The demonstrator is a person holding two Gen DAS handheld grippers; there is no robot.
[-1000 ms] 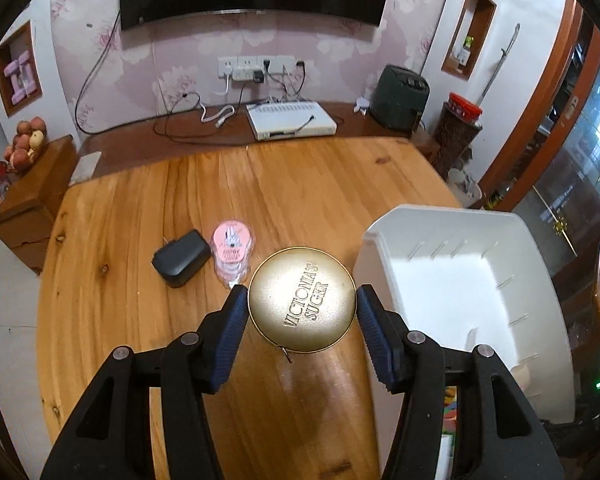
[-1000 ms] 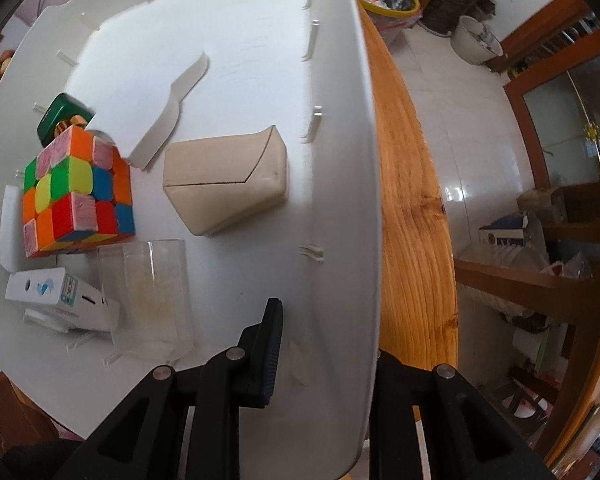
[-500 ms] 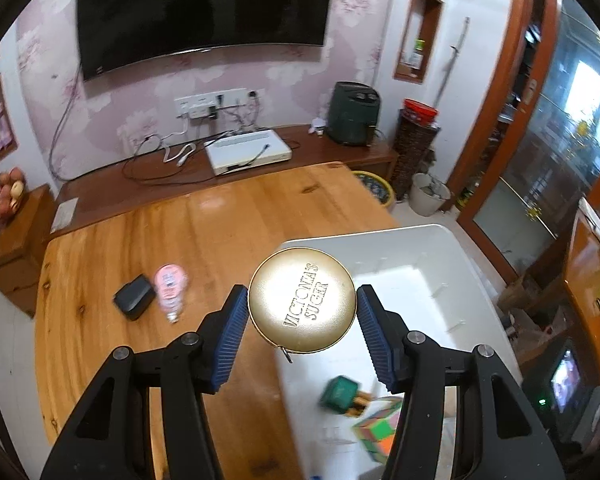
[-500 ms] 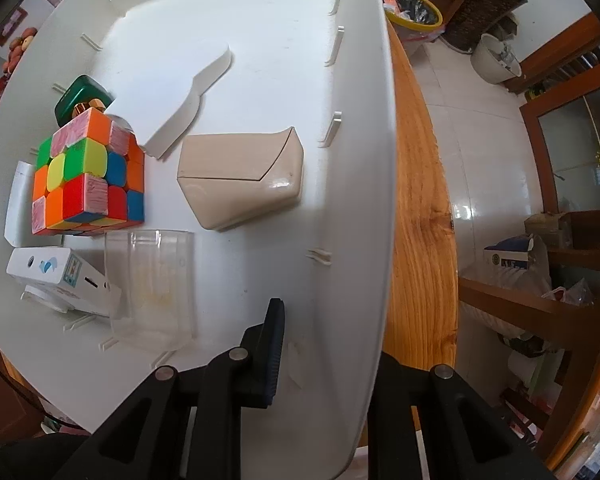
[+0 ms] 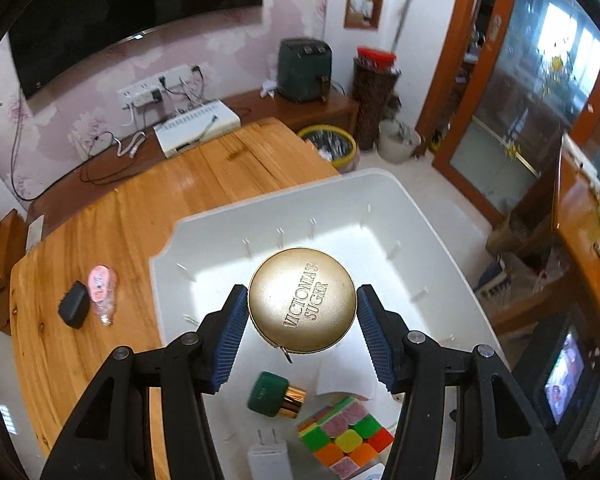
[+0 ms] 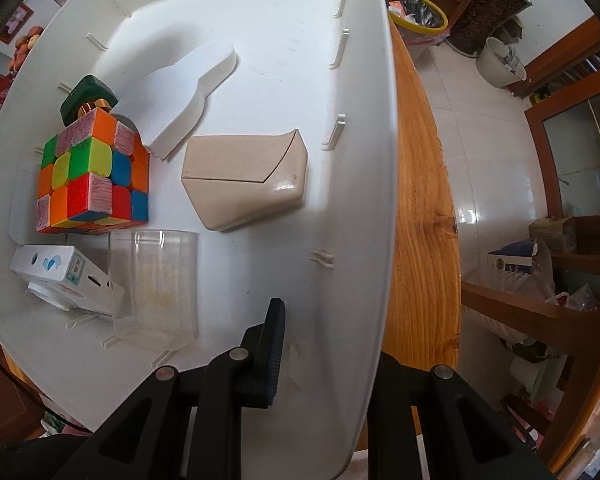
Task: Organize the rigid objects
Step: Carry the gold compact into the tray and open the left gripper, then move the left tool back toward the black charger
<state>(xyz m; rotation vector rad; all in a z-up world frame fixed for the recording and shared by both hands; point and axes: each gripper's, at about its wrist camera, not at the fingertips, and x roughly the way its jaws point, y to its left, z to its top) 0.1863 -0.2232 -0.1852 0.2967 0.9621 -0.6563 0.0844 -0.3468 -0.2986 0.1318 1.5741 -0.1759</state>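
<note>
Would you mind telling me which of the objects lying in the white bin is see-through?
The clear plastic cup, lying on its side near the white bin wall beside the multicoloured puzzle cube; the bin's floor shows through it, while the others are opaque.

The round gold tin (image 5: pixel 302 300) bears embossed capital letters on its lid that read "VICTORIA'S SUGER", set in two lines. Print on the small white box (image 6: pixel 56 276) and the pink packet (image 5: pixel 101 286) is too small to read.
</note>
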